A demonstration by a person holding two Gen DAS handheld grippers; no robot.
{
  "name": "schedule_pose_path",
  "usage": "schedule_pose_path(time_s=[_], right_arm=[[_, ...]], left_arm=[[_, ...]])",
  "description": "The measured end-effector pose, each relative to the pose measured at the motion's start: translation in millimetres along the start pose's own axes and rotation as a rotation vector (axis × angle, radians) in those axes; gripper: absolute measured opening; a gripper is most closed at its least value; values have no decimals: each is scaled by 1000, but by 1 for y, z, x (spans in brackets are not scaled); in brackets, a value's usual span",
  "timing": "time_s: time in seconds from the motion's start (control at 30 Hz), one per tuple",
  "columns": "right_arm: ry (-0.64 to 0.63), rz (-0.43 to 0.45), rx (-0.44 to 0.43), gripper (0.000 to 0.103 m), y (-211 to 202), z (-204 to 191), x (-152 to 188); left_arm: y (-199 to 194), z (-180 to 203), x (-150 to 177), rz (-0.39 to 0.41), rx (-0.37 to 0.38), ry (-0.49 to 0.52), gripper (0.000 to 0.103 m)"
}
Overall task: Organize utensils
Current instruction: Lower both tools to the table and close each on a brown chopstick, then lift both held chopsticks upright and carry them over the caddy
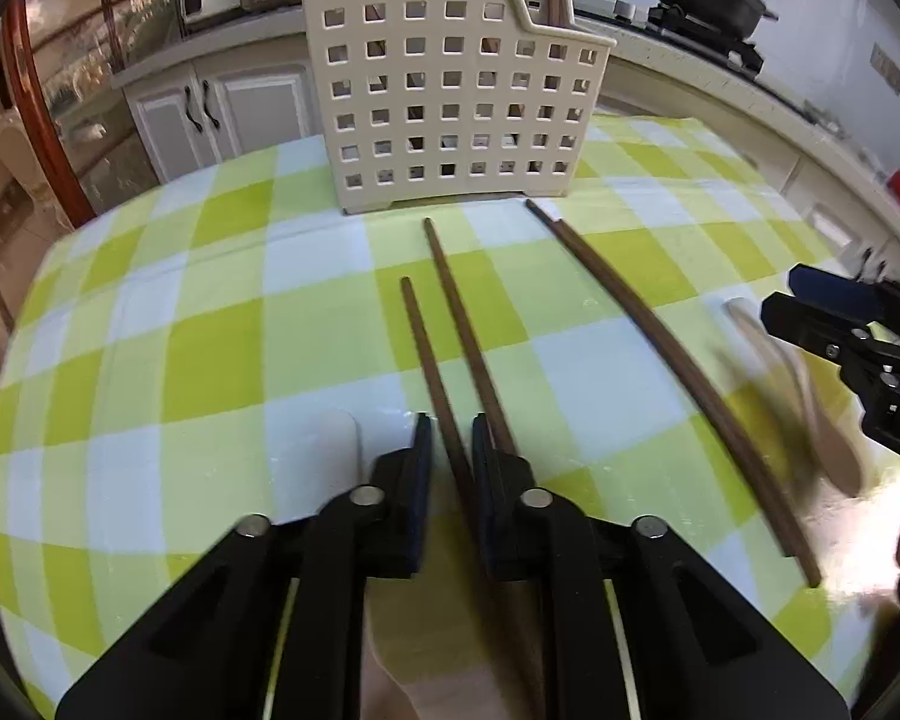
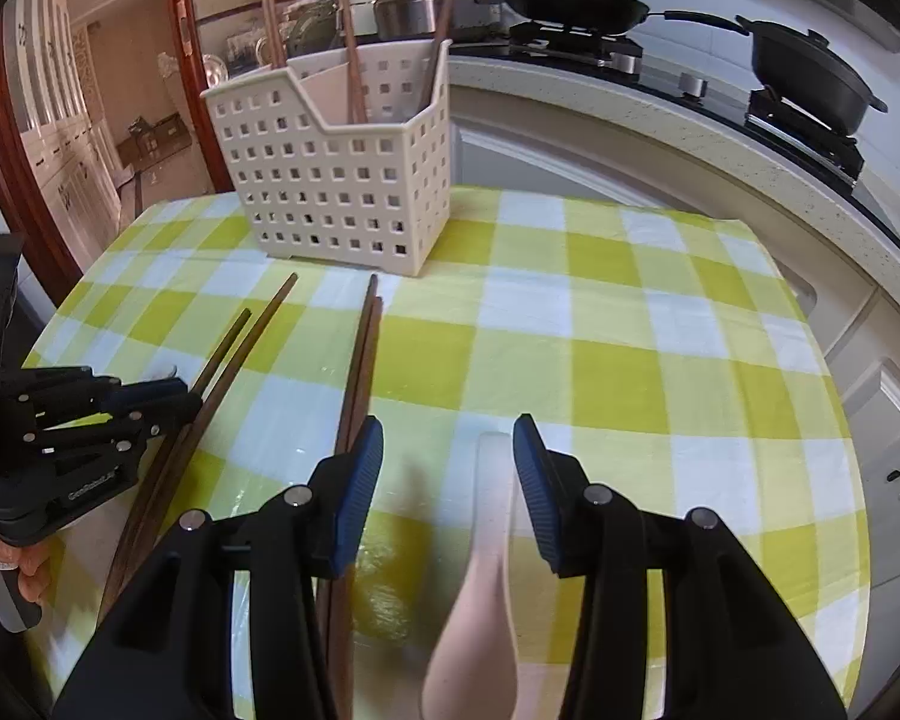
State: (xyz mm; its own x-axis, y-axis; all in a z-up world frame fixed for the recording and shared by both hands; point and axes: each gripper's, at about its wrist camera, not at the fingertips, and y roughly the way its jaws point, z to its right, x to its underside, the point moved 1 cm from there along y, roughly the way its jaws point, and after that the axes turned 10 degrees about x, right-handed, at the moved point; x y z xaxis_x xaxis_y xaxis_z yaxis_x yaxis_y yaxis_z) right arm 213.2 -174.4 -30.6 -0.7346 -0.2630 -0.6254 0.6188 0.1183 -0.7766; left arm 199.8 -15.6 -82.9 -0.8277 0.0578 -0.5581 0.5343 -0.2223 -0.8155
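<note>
Left gripper (image 1: 452, 441) fingers nearly closed around a thin, stiff, slippery chopstick (image 1: 432, 360); right gripper (image 2: 448, 462) fingers apart over the spoon (image 2: 480, 600).

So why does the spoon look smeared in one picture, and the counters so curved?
Left wrist view: the spoon is motion-blurred beside the right tool, with glare below it. Right wrist view: the spoon is only slightly soft. Both views: fisheye lenses bend the counter.
</note>
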Motion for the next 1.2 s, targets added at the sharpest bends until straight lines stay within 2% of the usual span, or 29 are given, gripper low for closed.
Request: schedule_pose_path(time_s=[0.13,0.33,0.8,0.9,1.0,1.1,1.2], right_arm=[[-34,-12,-3,43,8,-14,0],[-57,-42,2,30,24,-28,-2],[-63,-73,-7,24,39,-29,0],[-68,-72,-18,18,40,-30,0],[-74,-62,-29,7,39,-34,1],[-71,-59,-35,6,38,-34,1],[-56,-54,-28,6,37,-31,1]], left_arm=[[-2,-3,0,6,10,-16,9],[-4,-6,3,12,25,-23,9],[-5,-7,4,15,36,-38,9],[-4,-5,4,11,20,-26,9],[-4,-2,4,9,-5,-13,9],[-4,-1,4,14,-11,-5,7],[-5,-2,4,18,19,-18,5]])
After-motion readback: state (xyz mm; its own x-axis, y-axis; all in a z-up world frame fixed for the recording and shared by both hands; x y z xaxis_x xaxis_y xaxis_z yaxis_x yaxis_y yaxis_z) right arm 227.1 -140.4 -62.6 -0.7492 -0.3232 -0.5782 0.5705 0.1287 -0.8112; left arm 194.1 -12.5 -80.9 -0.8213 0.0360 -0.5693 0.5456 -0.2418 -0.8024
